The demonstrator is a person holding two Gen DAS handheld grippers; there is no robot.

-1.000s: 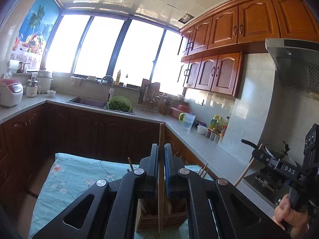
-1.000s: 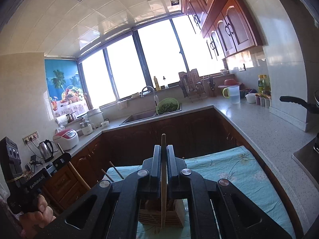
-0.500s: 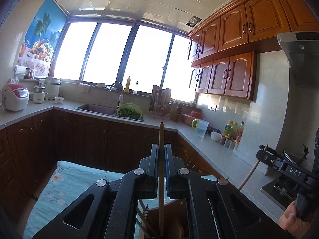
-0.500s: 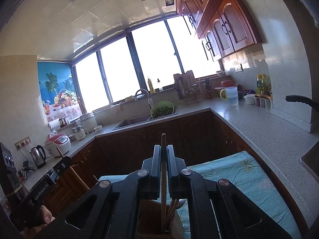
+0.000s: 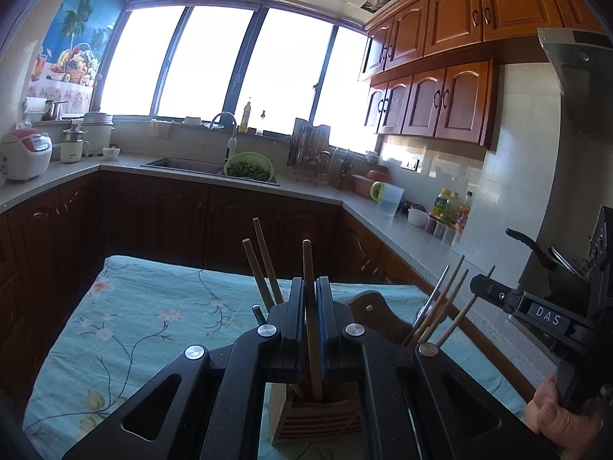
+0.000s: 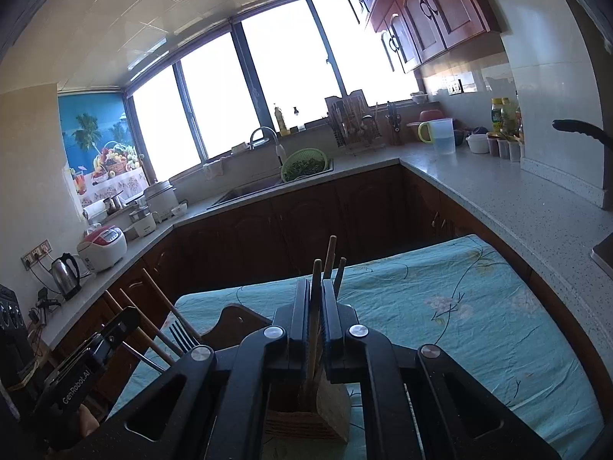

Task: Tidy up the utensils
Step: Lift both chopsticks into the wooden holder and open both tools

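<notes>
Chopsticks: my left gripper (image 5: 311,308) and right gripper (image 6: 315,306) each clamp one; I lower both straight into the wooden holder (image 5: 318,419) before releasing.

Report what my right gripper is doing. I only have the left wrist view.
Observer: The right gripper is shut on a wooden chopstick. The stick's lower end reaches down into the wooden holder.
Operator: Check what stands to the left of that holder.
Observer: A metal fork leans there with its tines up. Its lower end is hidden behind the gripper body.
Operator: Name something on the counter beyond the fork.
Observer: A steel kettle stands at the counter's near left end, next to a white rice cooker.
</notes>
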